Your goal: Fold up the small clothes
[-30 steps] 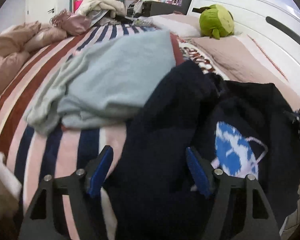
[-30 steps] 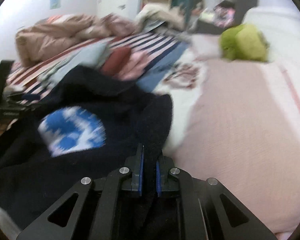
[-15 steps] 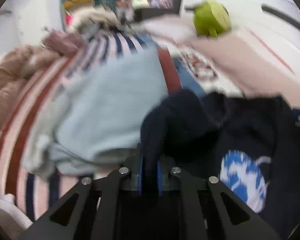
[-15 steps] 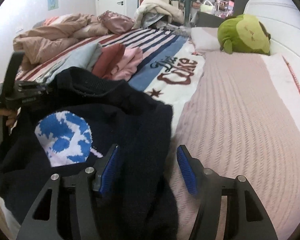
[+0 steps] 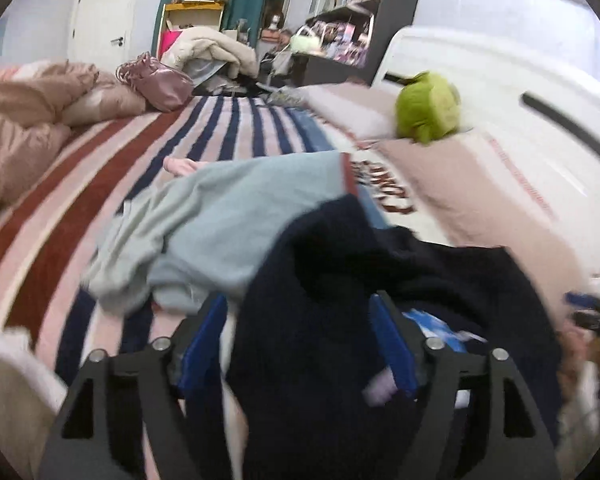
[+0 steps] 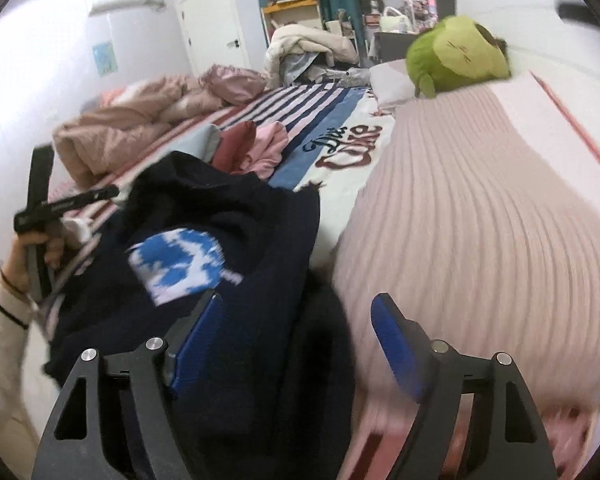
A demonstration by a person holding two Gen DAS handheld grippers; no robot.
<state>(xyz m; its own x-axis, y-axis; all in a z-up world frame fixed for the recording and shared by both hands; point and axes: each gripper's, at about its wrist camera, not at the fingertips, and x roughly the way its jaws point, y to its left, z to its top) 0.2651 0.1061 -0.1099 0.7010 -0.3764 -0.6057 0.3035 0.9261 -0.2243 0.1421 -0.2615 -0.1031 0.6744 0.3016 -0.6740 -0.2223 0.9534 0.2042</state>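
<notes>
Folding the dark sweater (image 6: 228, 216), which lies bunched on the bed (image 6: 480, 208), calls for an edge, not a bulge — both left tongs (image 5: 298, 340) and right tongs (image 6: 296, 336) gape wide, fabric loose between them

1. The white panel of the striped bed blanket (image 6: 340, 148) carries script lettering in the right wrist view, at about 12 o'clock from the frame centre: a dark navy word above a dark red word that seems to read "Cute"; the navy word cannot be made out.
2. In the left wrist view the same lettering (image 5: 384, 188) is partly covered and unreadable.
</notes>
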